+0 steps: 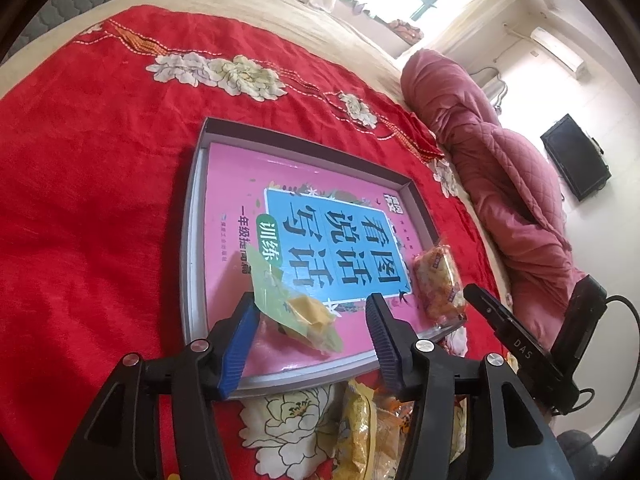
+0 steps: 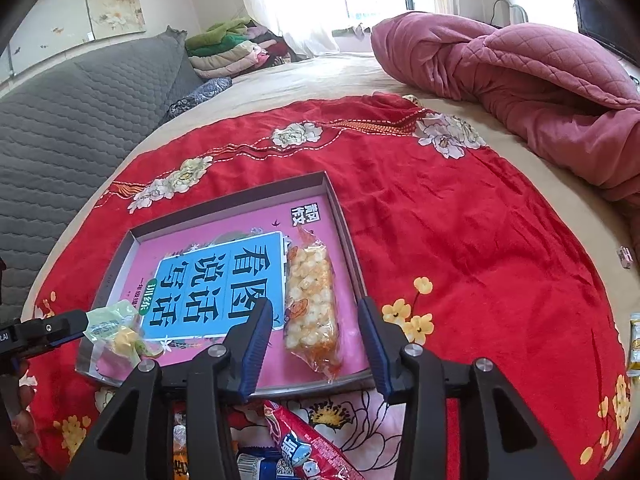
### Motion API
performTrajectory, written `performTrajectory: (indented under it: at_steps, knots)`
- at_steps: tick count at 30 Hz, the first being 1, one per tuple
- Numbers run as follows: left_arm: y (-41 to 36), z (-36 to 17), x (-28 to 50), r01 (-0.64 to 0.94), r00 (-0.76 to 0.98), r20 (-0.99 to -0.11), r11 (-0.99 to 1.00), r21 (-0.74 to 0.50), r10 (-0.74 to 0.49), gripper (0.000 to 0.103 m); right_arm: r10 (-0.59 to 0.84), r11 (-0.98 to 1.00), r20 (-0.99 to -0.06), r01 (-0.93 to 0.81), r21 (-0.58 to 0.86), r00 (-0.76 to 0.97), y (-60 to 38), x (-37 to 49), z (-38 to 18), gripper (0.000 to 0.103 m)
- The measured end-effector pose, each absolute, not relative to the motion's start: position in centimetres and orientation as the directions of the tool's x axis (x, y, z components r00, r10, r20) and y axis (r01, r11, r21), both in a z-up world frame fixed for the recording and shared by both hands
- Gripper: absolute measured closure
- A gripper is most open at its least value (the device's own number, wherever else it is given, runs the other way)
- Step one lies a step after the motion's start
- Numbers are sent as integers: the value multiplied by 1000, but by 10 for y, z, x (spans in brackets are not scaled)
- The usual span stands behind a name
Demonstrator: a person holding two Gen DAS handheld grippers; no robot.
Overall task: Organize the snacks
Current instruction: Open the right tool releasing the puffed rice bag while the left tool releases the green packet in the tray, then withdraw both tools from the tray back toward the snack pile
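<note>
A shallow grey box [image 1: 192,240] lined with a pink book cover sits on the red floral blanket. A green-wrapped snack with a yellow piece inside [image 1: 298,314] lies in the box's near left corner. My left gripper [image 1: 311,300] stands open around it, and its edge is close to the left pad. A clear pack of puffed rice crackers [image 2: 312,300] lies along the right side of the box [image 2: 344,220]. My right gripper [image 2: 315,305] is open astride it, with gaps on both sides. The green snack [image 2: 116,332] and the cracker pack [image 1: 438,284] each show in the other view too.
Loose snack packets lie just in front of the box: yellow ones [image 1: 360,420] and a red one [image 2: 304,440]. Another small packet [image 2: 634,344] sits at the blanket's right edge. A bunched pink quilt [image 2: 520,80] lies far right, and a grey padded headboard [image 2: 80,120] is at left.
</note>
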State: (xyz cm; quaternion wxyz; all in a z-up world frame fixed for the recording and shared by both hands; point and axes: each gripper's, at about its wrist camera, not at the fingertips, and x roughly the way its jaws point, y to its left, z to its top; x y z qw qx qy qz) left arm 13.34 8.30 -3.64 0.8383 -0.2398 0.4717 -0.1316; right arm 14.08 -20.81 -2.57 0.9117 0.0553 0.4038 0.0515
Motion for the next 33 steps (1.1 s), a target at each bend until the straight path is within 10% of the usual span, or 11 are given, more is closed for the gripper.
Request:
performTrajectory:
  at_steps: [33]
  knots:
    - [99,2,93,30,581,-692,860,-509,-429,33,175,984,-717,-97,148,675,-221,100,3,54]
